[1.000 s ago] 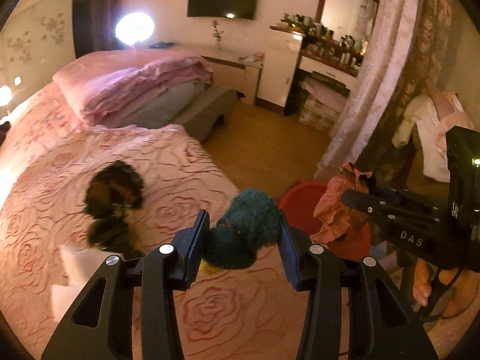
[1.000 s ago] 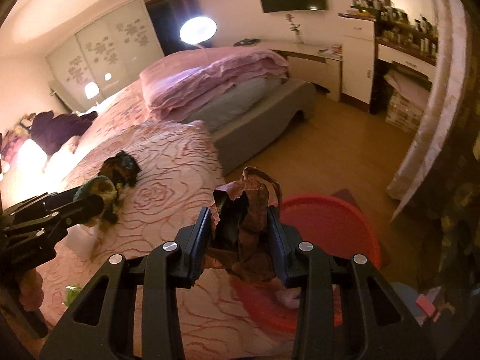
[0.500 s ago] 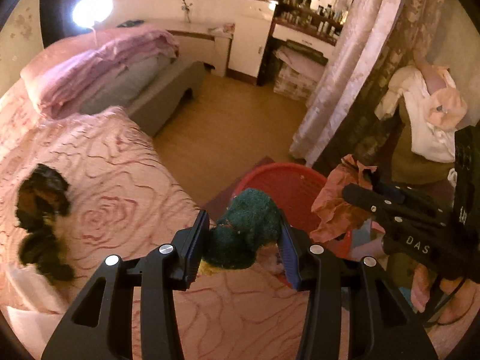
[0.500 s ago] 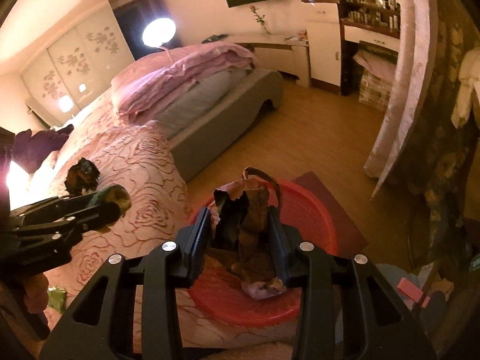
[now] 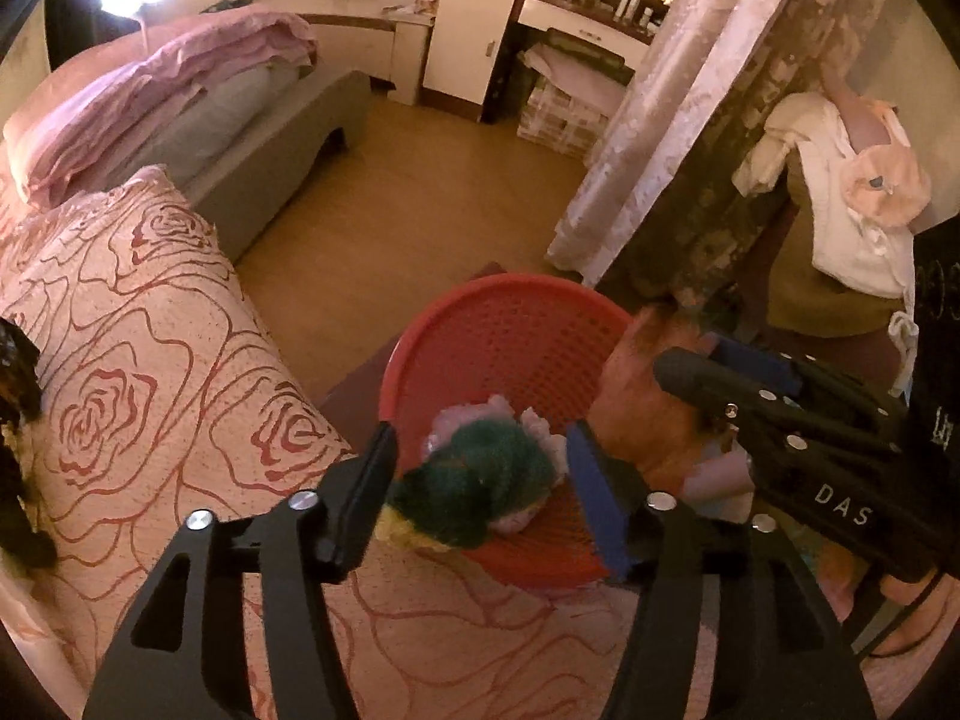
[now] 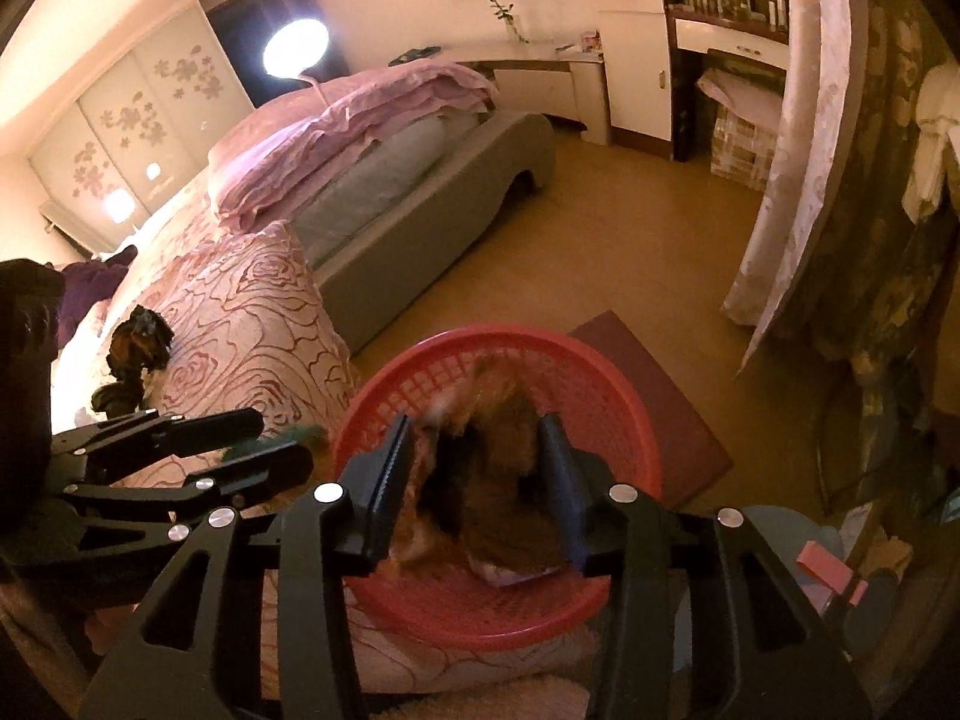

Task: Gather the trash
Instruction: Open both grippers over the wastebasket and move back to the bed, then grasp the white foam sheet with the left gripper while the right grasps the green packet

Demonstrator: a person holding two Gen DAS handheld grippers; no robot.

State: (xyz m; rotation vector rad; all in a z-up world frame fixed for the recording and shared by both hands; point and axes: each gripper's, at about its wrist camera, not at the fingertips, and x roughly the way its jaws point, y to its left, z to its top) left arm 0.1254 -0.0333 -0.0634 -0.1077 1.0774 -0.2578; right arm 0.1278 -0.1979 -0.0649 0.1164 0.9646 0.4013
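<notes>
A: Step? Left tool (image 5: 480,480), right tool (image 6: 480,480)?
B: Drop. Both opening over red basket (image 5: 510,300), frame centre; green wad (image 5: 474,498), brown wrapper (image 6: 498,480) loose between jaws
A: Next?
B: Spread fully, withdraw, fetch dark scrap (image 6: 141,339) on bed, left

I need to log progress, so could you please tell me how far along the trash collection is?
Done: pale crumpled scraps already lie in the red plastic mesh basket. In hand: both jaws are opening above it, the left gripper releasing a dark green fuzzy wad, the right gripper a brown crumpled wrapper. Left: dark crumpled pieces on the rose-patterned bedspread.
</notes>
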